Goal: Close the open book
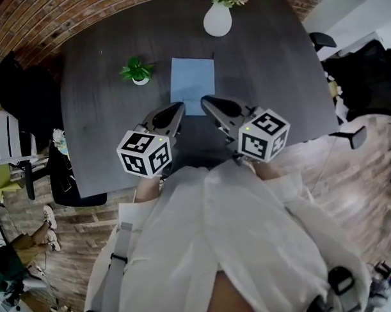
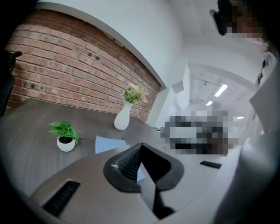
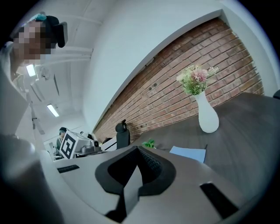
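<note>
A light blue book [image 1: 192, 80] lies closed and flat on the dark table [image 1: 101, 117], and it also shows as a blue slab [image 2: 107, 143] in the left gripper view and as a blue slab [image 3: 189, 153] in the right gripper view. My left gripper [image 1: 180, 107] hovers just in front of the book's near left corner, shut and empty. My right gripper [image 1: 204, 101] hangs beside it over the book's near edge, jaws together with nothing between them.
A white vase with flowers [image 1: 217, 18] stands behind the book. A small potted plant [image 1: 137, 71] sits to the book's left. Brick wall runs behind the table. Office chairs [image 1: 368, 68] stand at the right, and a person [image 1: 16, 254] sits at lower left.
</note>
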### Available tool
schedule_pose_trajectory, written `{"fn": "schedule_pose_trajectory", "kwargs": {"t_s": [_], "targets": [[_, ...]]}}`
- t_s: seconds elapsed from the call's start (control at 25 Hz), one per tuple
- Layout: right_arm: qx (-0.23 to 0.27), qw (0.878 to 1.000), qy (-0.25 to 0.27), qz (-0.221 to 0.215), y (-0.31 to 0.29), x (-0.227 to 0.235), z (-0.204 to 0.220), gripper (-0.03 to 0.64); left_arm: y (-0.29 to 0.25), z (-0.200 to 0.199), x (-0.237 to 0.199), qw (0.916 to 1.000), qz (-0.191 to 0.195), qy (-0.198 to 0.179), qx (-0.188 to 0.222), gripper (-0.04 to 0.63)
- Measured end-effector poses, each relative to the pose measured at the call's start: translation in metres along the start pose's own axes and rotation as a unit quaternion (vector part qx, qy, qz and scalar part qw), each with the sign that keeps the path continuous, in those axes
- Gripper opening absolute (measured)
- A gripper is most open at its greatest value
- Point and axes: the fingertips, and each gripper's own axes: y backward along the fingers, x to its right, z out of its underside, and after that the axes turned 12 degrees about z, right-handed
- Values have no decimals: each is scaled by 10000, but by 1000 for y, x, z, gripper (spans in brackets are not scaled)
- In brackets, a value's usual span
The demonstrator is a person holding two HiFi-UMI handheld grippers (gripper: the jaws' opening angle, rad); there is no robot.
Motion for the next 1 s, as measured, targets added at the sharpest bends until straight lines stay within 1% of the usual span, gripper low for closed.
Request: {"fn": "schedule_pose_trajectory", "kwargs": {"t_s": [0.12, 0.2, 0.36, 0.48, 0.6, 0.8, 1.0], "targets": [[-68, 9999, 112, 40, -1, 1, 6, 5, 0, -2, 2, 9996, 167, 179, 141, 5], [-120, 9998, 133, 63, -3, 2, 10, 5, 0, -1, 1, 9995, 178, 229, 129, 5], [-206, 9998, 32, 54, -7, 0, 15, 5, -3, 10, -2, 9996, 85, 205, -149, 5], [-296, 9995, 63, 73, -8, 1, 20, 5, -4, 19, -3, 9992, 73, 281, -285, 5], [-408, 9990, 82, 150, -10, 5, 25, 5, -5, 25, -7, 9987, -15, 331, -395, 5], [-568, 9976, 68, 378, -11, 14, 33, 5, -1, 31, -19, 9972, -362, 294, -590, 5], [-510, 9973, 142, 500, -11, 20, 32, 5, -2, 38, -22, 9958, -436, 301, -752, 5]]}}
